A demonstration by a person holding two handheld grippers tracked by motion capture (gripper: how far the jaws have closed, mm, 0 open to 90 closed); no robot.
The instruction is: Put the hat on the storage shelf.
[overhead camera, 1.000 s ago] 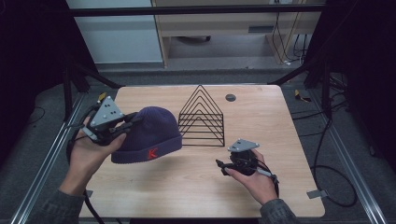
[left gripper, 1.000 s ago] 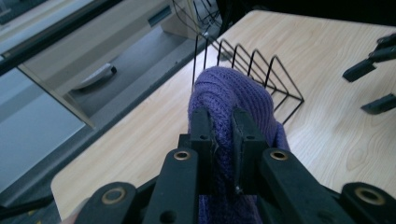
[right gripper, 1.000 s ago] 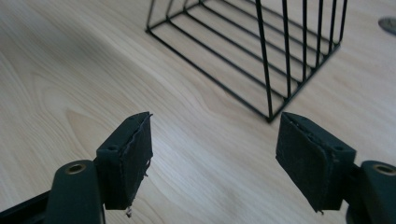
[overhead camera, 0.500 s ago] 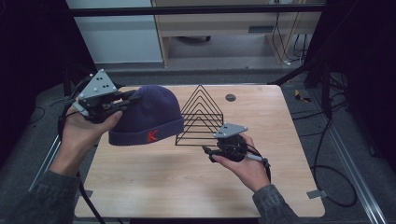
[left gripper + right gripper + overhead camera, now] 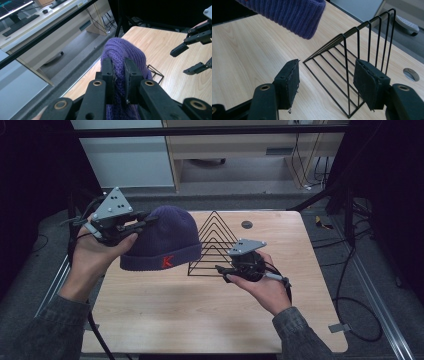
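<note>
I had the left tongs (image 5: 146,222) pinched hard on a fold of the purple beanie (image 5: 165,240), up near its crown; in the left gripper view the knit (image 5: 125,53) was squeezed between the two black jaws. Beanie hung clear of the tabletop (image 5: 200,315), cuff with the red K facing me, just left of the black wire rack (image 5: 214,242) and partly in front of it. So pickup looked done, lift looked done. Right tongs (image 5: 226,272) were spread about halfway, nothing between them, jaws had just been closing a bit; in the right gripper view they (image 5: 325,82) pointed at the rack (image 5: 352,65) with the beanie's cuff (image 5: 292,15) above and to the left. Right side was hovering just in front of the rack's base, not touching it as far as I could tell. What was left, my guess: get the beanie draped over the rack's peak or set it down, maybe right tongs steadying the rack or catching the cuff. Nothing placed yet
</note>
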